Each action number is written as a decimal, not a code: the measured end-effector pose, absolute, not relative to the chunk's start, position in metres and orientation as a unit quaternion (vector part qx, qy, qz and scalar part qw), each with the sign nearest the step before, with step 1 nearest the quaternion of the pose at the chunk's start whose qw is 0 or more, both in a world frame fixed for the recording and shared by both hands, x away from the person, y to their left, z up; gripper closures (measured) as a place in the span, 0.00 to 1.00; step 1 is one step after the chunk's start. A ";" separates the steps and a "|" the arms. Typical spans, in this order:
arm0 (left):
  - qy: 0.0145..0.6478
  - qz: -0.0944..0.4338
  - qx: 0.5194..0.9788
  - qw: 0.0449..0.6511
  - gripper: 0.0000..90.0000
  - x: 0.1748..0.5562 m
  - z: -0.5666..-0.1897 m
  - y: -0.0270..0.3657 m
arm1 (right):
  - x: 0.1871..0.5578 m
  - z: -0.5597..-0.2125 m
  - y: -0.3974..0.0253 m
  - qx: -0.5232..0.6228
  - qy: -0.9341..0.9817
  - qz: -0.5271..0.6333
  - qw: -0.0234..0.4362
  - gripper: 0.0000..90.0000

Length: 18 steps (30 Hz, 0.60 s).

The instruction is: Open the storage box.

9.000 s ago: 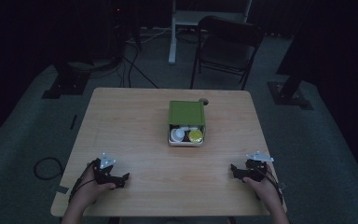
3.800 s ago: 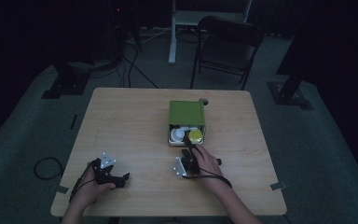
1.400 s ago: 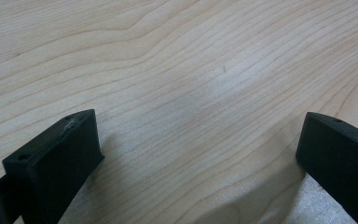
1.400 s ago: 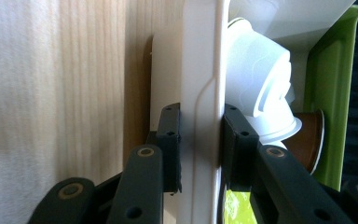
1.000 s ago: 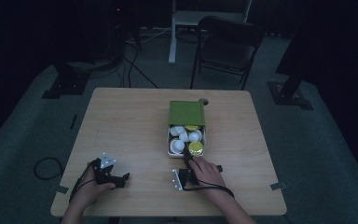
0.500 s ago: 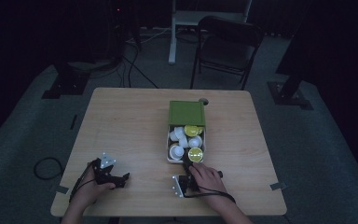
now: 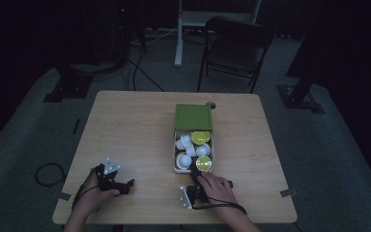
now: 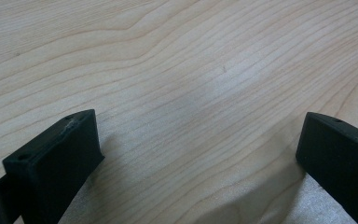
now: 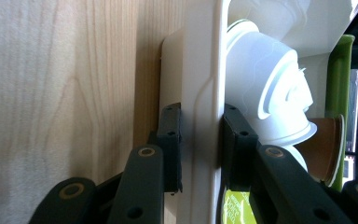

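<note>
**Right gripper clamped on the drawer front**

Your right gripper has its jaws closed on the front wall of the white drawer — one jaw outside, one inside among the white pods. In the high view the drawer stands pulled out of the green box toward you, crowded with white and yellow-green-lidded pods. Your right hand covers most of that gripper there. Your left gripper rests on the wooden table near its front left corner, jaws spread wide and holding nothing. Beyond the table the room is dim — a folding chair and floor cables are hard to make out.
</note>
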State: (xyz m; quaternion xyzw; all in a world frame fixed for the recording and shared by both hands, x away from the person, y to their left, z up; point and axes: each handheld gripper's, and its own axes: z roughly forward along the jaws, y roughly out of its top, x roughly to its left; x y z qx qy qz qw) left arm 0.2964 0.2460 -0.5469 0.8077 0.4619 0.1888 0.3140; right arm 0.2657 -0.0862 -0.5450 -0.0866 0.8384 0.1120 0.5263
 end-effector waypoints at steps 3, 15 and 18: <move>0.462 0.189 0.808 0.314 0.00 0.296 -0.547 0.246 | 0.264 -0.545 -0.087 -0.086 0.838 0.114 0.526 0.81; 0.462 0.189 0.808 0.314 0.00 0.296 -0.547 0.246 | 0.255 -0.544 -0.092 -0.093 0.841 0.120 0.519 0.81; 0.462 0.189 0.808 0.313 0.00 0.296 -0.547 0.246 | 0.255 -0.543 -0.093 -0.091 0.843 0.125 0.516 0.80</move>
